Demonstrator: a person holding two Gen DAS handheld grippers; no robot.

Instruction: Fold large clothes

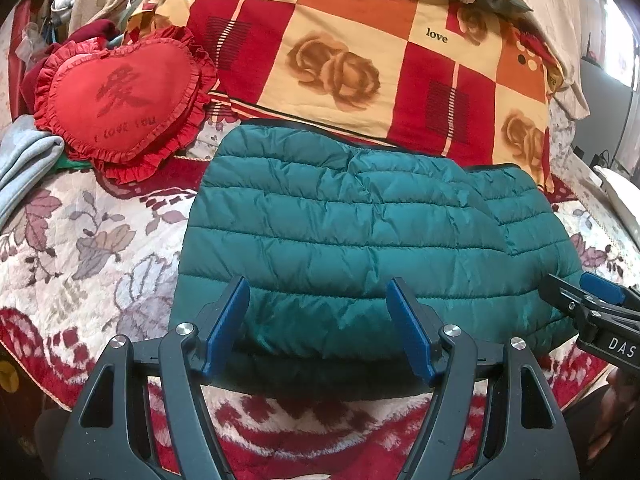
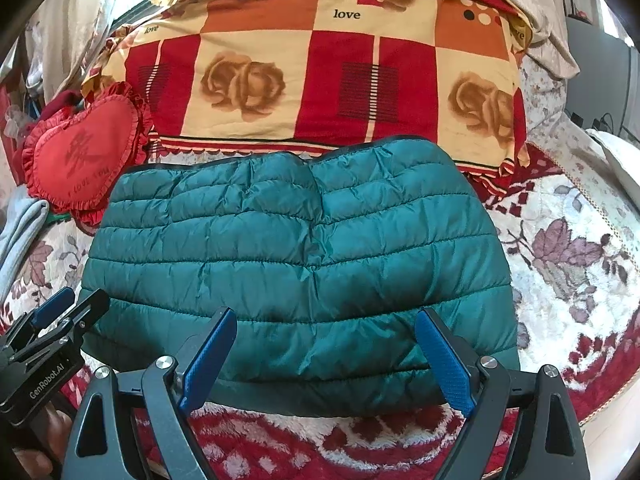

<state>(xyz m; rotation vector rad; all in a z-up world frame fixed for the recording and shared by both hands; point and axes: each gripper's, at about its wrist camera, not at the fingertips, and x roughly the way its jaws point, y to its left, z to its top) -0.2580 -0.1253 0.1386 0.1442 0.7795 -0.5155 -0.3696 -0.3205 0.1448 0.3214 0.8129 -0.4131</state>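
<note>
1. On the floral blanket [image 1: 100, 248], the teal puffer jacket [image 1: 360, 232] lies folded into a compact rectangle, apparently near done.
2. At 6 o'clock of it, the left gripper [image 1: 320, 328] gapes wide, holding nothing.
3. Likewise the right gripper [image 2: 324, 360], spread wide and empty.
4. Left, I judge: perhaps one more fold; the red heart cushion [image 1: 120, 100] sits at 10 o'clock.

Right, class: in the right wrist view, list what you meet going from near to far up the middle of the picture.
Open right gripper → folded teal quilted puffer jacket → red, orange and cream checked rose-print quilt.
</note>
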